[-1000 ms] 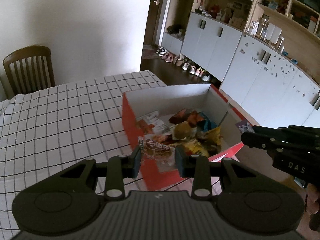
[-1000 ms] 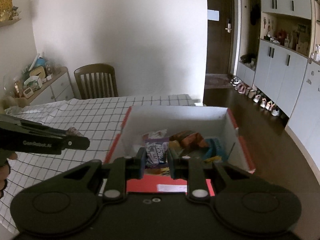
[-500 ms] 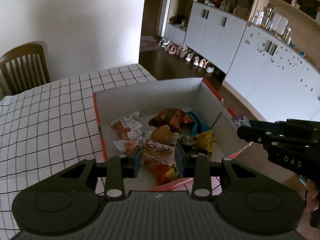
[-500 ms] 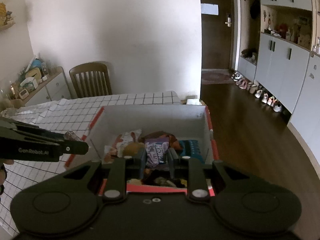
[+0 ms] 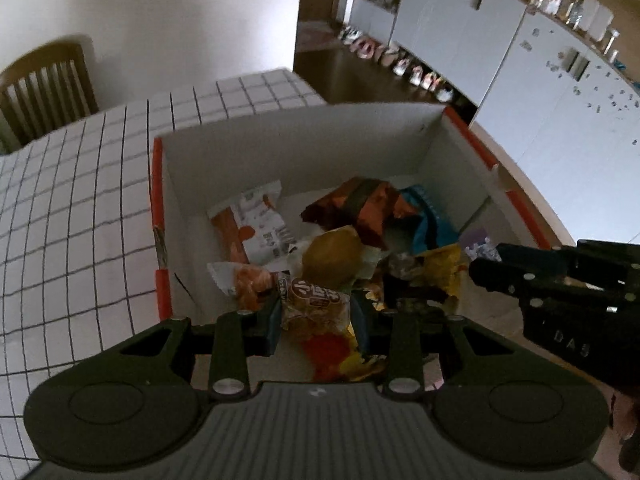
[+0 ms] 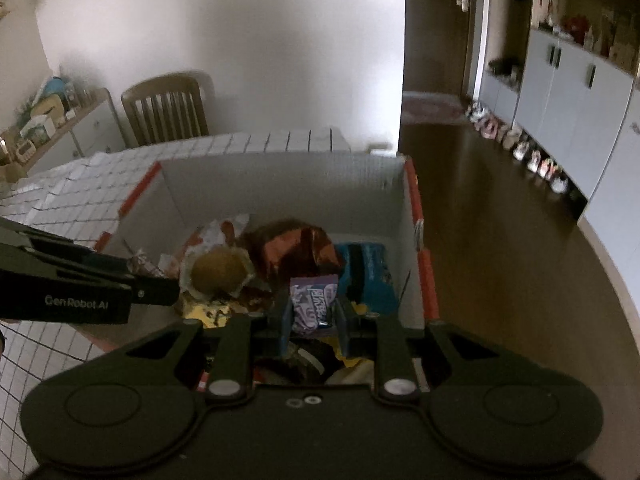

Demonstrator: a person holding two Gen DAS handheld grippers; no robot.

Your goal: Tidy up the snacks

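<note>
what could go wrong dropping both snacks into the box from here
The left gripper and right gripper sit close together over the box, so they might collide. The brown packet and purple packet would land on a heaped pile and could slide. The box sits near the table's edge.
</note>
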